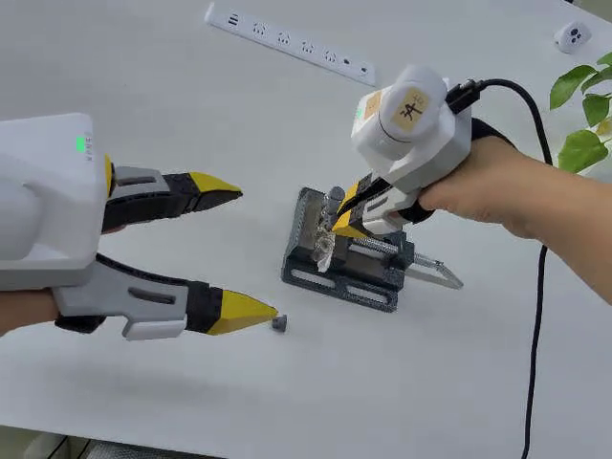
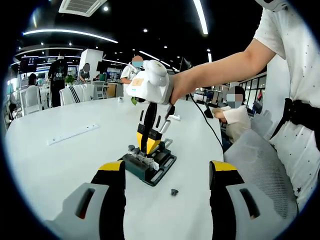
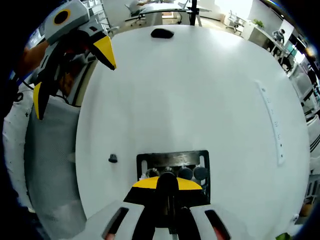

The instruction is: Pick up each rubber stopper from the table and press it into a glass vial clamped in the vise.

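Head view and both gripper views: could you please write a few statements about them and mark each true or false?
1. The left gripper is open, its jaws wide apart. True.
2. The loose stopper is clamped in the left gripper. False: it lies free on the table, just beside one jaw tip.
3. The right gripper is at the vise, its jaws closed on a dark stopper. True.
4. The power strip lies between the vise and the person. False: it lies beyond the vise, at the far side of the table.
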Demonstrator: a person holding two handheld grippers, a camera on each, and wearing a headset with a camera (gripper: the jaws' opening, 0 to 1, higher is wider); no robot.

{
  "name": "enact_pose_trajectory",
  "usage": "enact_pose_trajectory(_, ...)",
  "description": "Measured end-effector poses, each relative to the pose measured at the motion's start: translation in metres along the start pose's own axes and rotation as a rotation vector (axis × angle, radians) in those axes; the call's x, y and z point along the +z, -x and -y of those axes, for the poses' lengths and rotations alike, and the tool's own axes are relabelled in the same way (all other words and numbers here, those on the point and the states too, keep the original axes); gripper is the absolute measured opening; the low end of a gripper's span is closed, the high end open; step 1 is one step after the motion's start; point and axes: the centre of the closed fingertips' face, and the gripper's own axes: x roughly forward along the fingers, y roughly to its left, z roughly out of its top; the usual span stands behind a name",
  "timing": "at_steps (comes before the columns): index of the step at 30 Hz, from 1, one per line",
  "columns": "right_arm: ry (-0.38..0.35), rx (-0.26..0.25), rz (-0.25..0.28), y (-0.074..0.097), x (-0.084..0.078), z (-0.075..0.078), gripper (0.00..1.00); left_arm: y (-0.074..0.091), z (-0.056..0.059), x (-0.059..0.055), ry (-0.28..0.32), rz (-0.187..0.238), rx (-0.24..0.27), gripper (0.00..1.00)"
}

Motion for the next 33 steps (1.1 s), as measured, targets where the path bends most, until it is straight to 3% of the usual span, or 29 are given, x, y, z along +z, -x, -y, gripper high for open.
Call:
enact_pose_trajectory(13,0.007,0.016,-0.042,-0.0009,0.0018,-0.0018,0.06,-0.001,-0.0018,-0.0089,-0.009,-0.019,0.004,0.71)
enact_pose_trajectory(19,0.025,0.019,-0.079,-0.0027,0.0032,0.0006,0.05,-0.0019,-0.0016,-0.0074,-0.01,-0.018,0.004,0.71)
enact_pose_trajectory(33,-0.013,0.016,-0.182,-0.0023,0.0014,0.0021,0.04,-0.0056,-0.002,-0.0046,0.002,-0.003,-0.001,0.69)
